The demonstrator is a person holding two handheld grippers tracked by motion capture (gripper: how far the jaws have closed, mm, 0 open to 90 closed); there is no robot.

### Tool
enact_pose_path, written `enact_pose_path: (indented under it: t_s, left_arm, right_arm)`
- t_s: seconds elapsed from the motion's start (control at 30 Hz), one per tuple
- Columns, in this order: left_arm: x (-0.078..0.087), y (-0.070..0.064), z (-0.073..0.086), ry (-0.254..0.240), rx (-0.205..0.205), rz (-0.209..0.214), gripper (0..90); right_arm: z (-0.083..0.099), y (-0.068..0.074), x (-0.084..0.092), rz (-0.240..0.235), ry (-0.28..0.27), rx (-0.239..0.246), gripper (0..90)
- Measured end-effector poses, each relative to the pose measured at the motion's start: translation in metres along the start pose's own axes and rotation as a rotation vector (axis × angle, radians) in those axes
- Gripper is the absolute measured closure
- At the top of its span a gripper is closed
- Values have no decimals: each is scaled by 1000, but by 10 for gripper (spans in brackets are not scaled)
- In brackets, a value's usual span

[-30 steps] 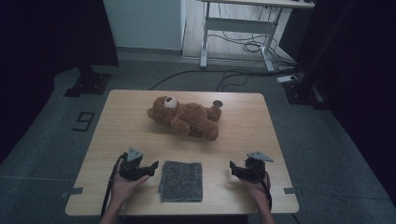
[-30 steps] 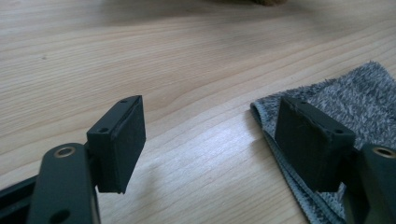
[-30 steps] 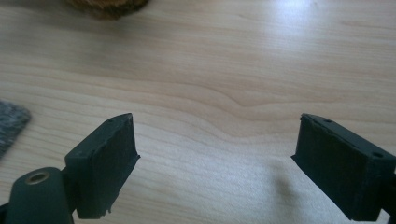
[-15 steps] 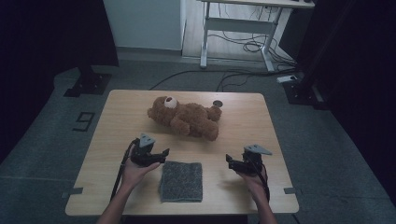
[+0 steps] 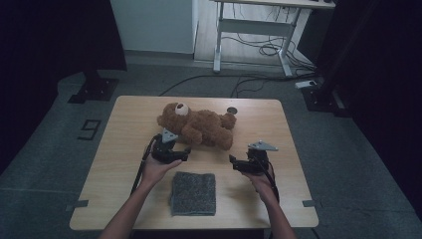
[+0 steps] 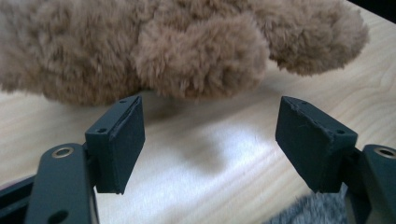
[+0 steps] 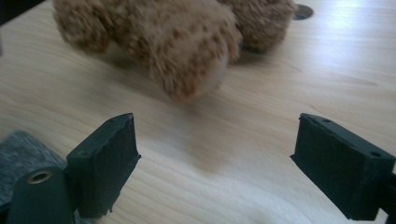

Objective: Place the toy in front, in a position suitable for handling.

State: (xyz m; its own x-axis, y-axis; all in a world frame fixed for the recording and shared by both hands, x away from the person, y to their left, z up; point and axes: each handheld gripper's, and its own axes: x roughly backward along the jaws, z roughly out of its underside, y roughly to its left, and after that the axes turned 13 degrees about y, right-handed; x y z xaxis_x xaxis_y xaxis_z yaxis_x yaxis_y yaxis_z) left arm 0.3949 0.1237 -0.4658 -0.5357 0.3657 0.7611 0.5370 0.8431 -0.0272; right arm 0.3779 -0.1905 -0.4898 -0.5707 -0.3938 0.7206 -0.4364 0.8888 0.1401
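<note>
Fur crowds the top of my left gripper view, cutting off the teddy bear [image 5: 197,127], so I cannot tell which limb I face. On the wooden table [image 5: 124,149] the bear lies on its back, head toward the left. My left gripper [image 5: 186,152] sits just beside its lower flank, jaws wide, gripping nothing. My right gripper [image 5: 232,160] hangs near one foot, jaws wide too. Between my hands lies a grey cloth [image 5: 193,192].

Bare table [image 5: 124,149] flanks the teddy bear [image 5: 199,127] (folded cloth [image 5: 194,193] nearer).
</note>
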Motion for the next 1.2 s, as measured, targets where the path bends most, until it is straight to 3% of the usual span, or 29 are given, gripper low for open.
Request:
enact_pose_path:
  t_s: [0.13, 0.23, 0.47, 0.57, 0.87, 1.0, 1.2]
  left_arm:
    - [-7, 0, -7, 13, -7, -17, 232]
    - [-10, 2, -10, 4, 12, -15, 227]
    - [-25, 0, -12, 16, 0, -8, 179]
    - [-33, -4, -19, 20, -20, -9, 153]
    - [-52, -9, -32, 55, -9, -23, 146]
    - [-62, -6, -34, 63, 14, -34, 179]
    - [-63, -1, -33, 52, 38, -26, 340]
  right_arm:
    - [-13, 3, 0, -13, 3, 10, 136]
    - [-24, 4, -1, -27, -4, 11, 136]
    - [-30, 2, -13, -32, 9, 6, 136]
    - [-32, -1, -22, -56, 16, -1, 136]
    - [-38, -3, -37, -78, 11, -8, 136]
    - [-44, -4, -44, -80, 23, -11, 140]
    - [-47, -6, -62, -92, 38, -13, 192]
